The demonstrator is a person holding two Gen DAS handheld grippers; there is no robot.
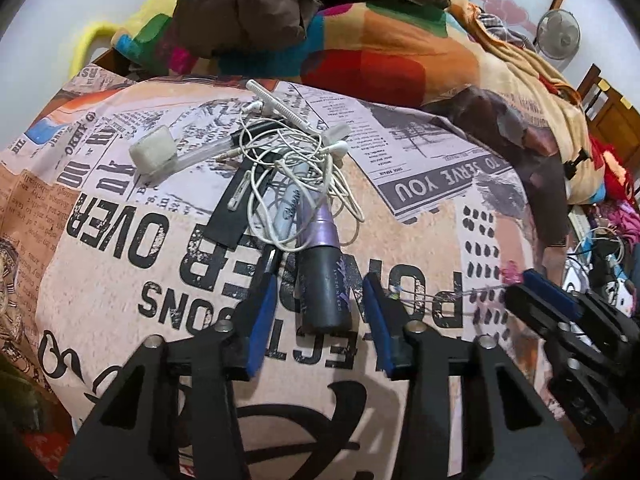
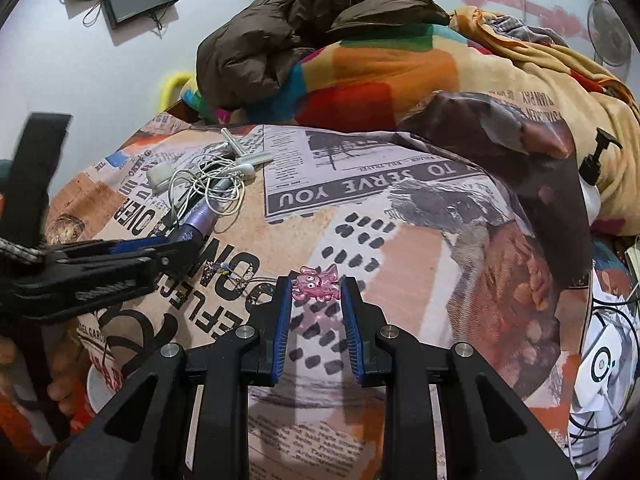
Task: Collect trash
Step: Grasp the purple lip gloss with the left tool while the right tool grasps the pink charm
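Both grippers work over a bed covered with a newspaper-print sheet (image 1: 168, 256).

Left gripper (image 1: 320, 300), lower centre of the left wrist view: jaws straddle a dark cylindrical bottle with a purple metallic neck (image 1: 326, 280), lying lengthwise between the blue pads. Gaps show on both sides, so the bottle is not gripped yet. The straddle probably sets up a pinch across its narrow width.

The bottle's neck sits under a tangle of white earphone cable (image 1: 296, 172), mid-frame. A white-capped clear tube (image 1: 160, 156) and a flat black strip (image 1: 236, 204) lie in the same heap. Lifting the bottle may drag the cable along.

Right gripper (image 2: 316, 292), lower centre of the right wrist view: jaws half closed around a small pink translucent plastic charm (image 2: 315, 278) at the fingertips. Whether the pads actually press it cannot be told. A thin wire with small beads (image 2: 236, 276) trails left from the charm toward the other gripper.

A brown puffer jacket (image 1: 256, 4) and a multicoloured blanket (image 1: 380, 52) are piled at the upper frame; likely not trash.
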